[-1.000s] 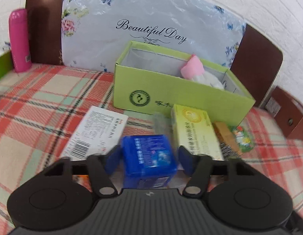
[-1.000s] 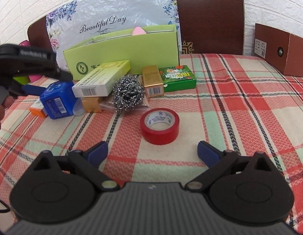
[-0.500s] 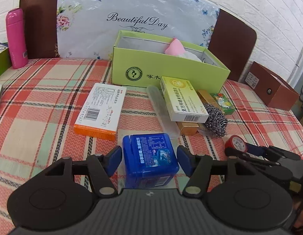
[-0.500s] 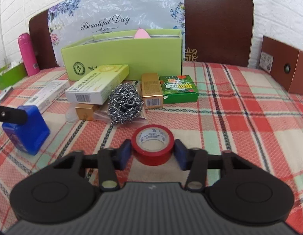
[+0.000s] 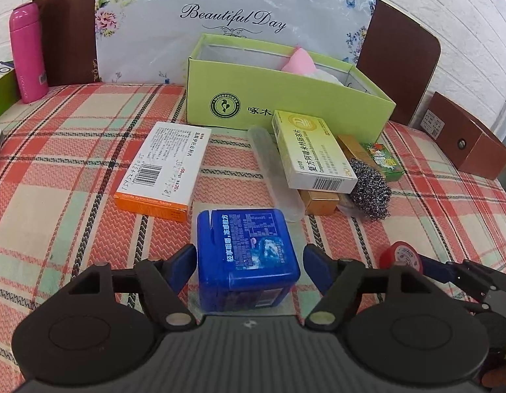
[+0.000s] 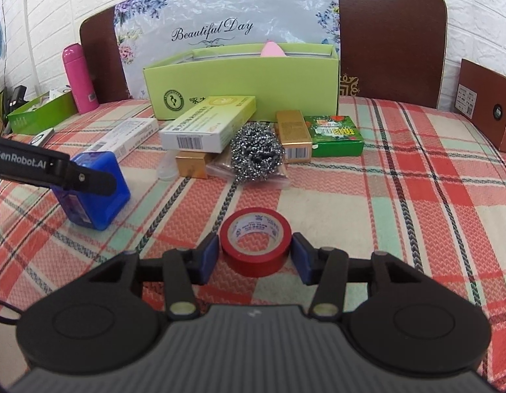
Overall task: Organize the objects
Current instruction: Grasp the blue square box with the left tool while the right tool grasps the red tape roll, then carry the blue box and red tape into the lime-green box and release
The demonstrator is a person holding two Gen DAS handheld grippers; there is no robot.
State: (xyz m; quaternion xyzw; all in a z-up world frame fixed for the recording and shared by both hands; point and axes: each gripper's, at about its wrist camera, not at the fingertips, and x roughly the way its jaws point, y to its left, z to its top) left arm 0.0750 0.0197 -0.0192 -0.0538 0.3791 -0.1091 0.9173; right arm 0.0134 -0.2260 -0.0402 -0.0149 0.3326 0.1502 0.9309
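Left wrist view puts the left tongs (image 5: 248, 262) nearest, straddling a small blue plastic tub with a printed label (image 5: 248, 255); their jaws are opening, the left pad is at the tub's side and the right pad stands clear of it, so the tub sits released on the red-and-green plaid cloth of the table (image 5: 89, 229). In the right wrist view the right tongs (image 6: 254, 253) bracket an upright roll of red vinyl tape (image 6: 254, 245); their jaws are opening slightly, and thin gaps show at both pads, so I judge it not gripped. The roll looks light, stiff and smooth, so pinching across its outer wall should hold better than catching its rim. The tub looks rigid and slick; its flat side faces seem the surest hold. Just beyond the left tongs, to their left, lies a flat white-and-orange medicine carton (image 5: 161, 170). Ahead and to their right a yellow-and-white pill box (image 5: 312, 150) rests on a gold carton (image 5: 320, 199), beside a steel-wool scourer (image 5: 369, 190) that would squash softly. Farther on stands an open lime-green cardboard box (image 5: 285, 104), a pink object showing above its rim, the likely destination.
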